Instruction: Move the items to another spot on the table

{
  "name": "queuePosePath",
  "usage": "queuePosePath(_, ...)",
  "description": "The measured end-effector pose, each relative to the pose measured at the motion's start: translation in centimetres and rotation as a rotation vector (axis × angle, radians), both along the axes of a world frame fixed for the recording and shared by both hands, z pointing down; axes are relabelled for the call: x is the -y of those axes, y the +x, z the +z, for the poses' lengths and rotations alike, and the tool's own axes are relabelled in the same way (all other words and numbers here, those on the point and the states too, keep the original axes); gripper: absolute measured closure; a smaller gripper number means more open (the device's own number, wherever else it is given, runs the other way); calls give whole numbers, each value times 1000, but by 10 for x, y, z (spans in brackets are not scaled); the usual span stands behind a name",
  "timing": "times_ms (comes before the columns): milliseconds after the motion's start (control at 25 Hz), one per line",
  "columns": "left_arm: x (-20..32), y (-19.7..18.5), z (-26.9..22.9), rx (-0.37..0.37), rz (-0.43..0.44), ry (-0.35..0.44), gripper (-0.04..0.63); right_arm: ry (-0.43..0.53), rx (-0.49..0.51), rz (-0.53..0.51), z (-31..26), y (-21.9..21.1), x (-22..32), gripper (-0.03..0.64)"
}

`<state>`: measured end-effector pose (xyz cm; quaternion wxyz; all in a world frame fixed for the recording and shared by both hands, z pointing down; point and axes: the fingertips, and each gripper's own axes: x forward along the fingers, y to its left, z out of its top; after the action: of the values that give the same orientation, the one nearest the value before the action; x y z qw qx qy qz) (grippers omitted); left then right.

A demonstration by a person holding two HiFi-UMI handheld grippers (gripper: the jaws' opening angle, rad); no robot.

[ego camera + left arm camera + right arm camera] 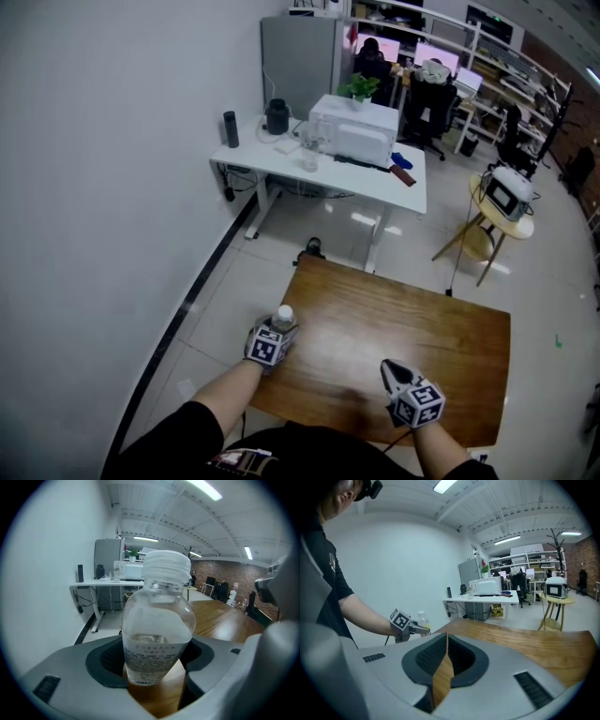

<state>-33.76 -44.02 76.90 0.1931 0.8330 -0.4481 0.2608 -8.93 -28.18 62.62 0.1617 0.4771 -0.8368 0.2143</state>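
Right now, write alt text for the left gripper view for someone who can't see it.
A clear plastic bottle with a white cap, partly filled with clear liquid, is clamped upright between the left gripper's grey jaws over a wooden table. Behind it are a white wall and a white desk.

The bottle [157, 634] was clear with a white cap [165, 566]; the table [450, 347] was brown woodgrain; the marker cubes [266, 348] bore black-and-white squares.

A white desk [264, 164] is positioned against the wall; a white box-shaped appliance [354, 129] and a black flask [231, 129] are supported on it.
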Motion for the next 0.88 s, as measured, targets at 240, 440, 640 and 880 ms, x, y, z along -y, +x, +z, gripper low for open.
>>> queuePosePath(240, 10, -3, 16, -32, -15, 15, 279, 2, -18, 64, -6, 16, -3, 600)
queuePosePath(440, 14, -6, 18, 5, -10, 20, 279, -16, -27, 97, -5, 26, -18, 601)
queuePosePath(640, -7, -2, 30, 4, -4, -87, 170, -3, -35, 134, -12, 41, -29, 600)
queuePosePath(880, -92, 4, 18, -140, 52, -159, 175, 24, -11, 144, -27, 56, -48, 601)
